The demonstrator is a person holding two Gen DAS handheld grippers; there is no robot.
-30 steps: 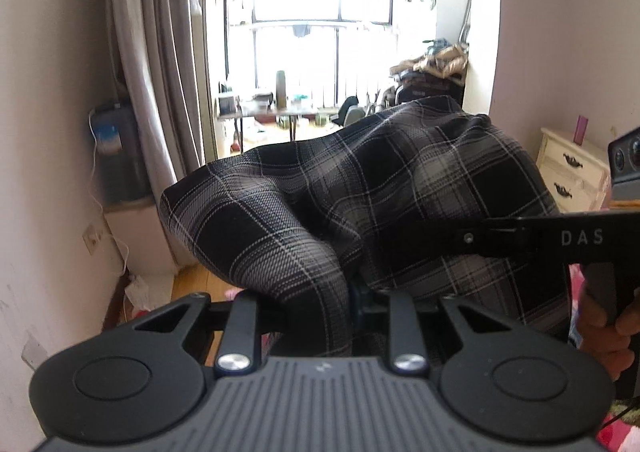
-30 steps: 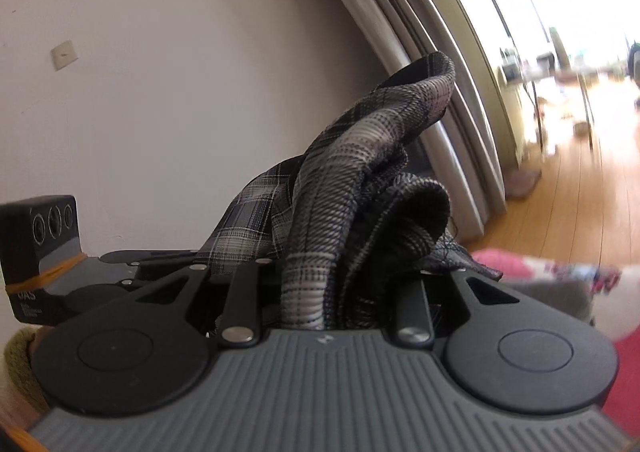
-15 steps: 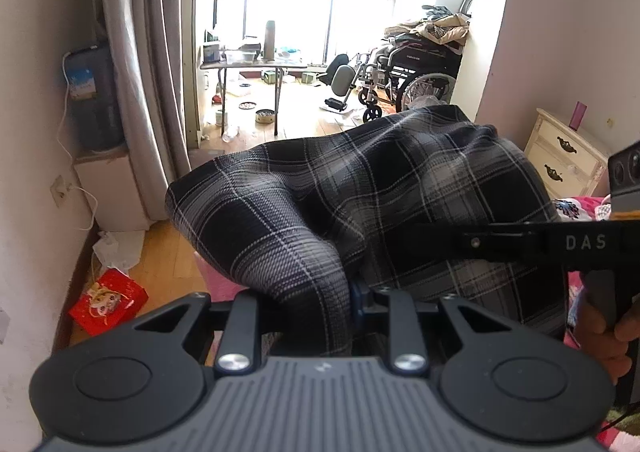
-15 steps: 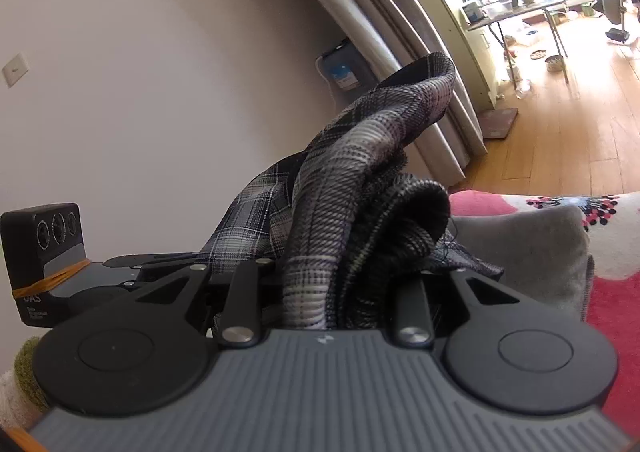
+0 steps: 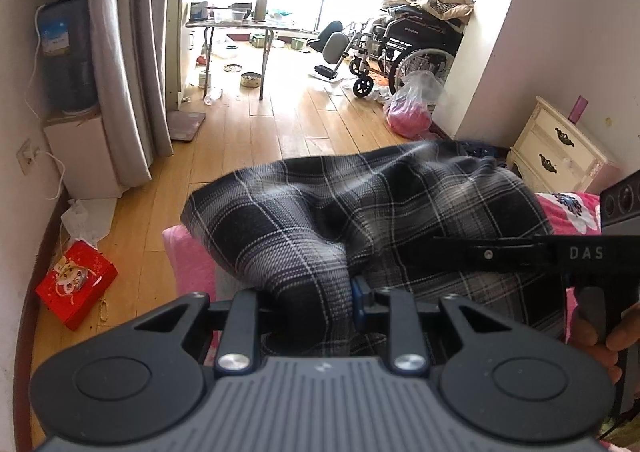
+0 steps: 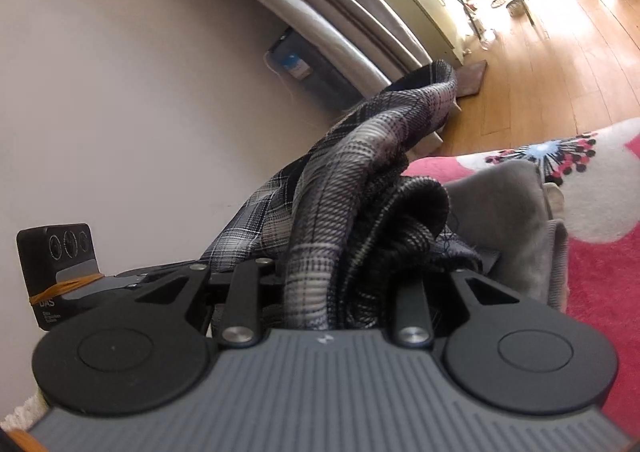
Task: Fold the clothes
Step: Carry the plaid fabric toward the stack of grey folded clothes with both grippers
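**Both grippers clamped on the plaid shirt, held over the bed**

So the left gripper [image 5: 320, 292] has a bunched fold of the plaid shirt [image 5: 360, 212] pinched between its fingers, closed tight on the cloth. The shirt billows out ahead of it and spreads to the right, hanging above the pink bed cover [image 5: 188, 256]. From the left camera the right gripper [image 5: 520, 252] comes in from the shirt's right side, its black finger lying across the fabric, with a hand [image 5: 612, 340] on its handle.

Right camera: that gripper [image 6: 336, 292] is also shut on the shirt [image 6: 360, 180], a thick twisted wad of it sticking up between the fingers. Just right of the shirt there's a grey garment [image 6: 508, 220] lying on the red floral blanket [image 6: 592, 292]. The left gripper's [image 6: 168, 272] body shows at the shirt's left, against the wall.

Containers, going by the shirt in the left view: far behind it and to the right, a clear plastic bag [image 5: 412, 100] on the wooden floor with something red inside. To the shirt's left, a red box [image 5: 76, 288] on the floor; can't tell what's in it. Further back left, a water jug [image 5: 68, 56] sits on a white stand beside the grey curtain [image 5: 128, 52]. Right of the shirt is a cream nightstand [image 5: 560, 152] with its drawers shut.
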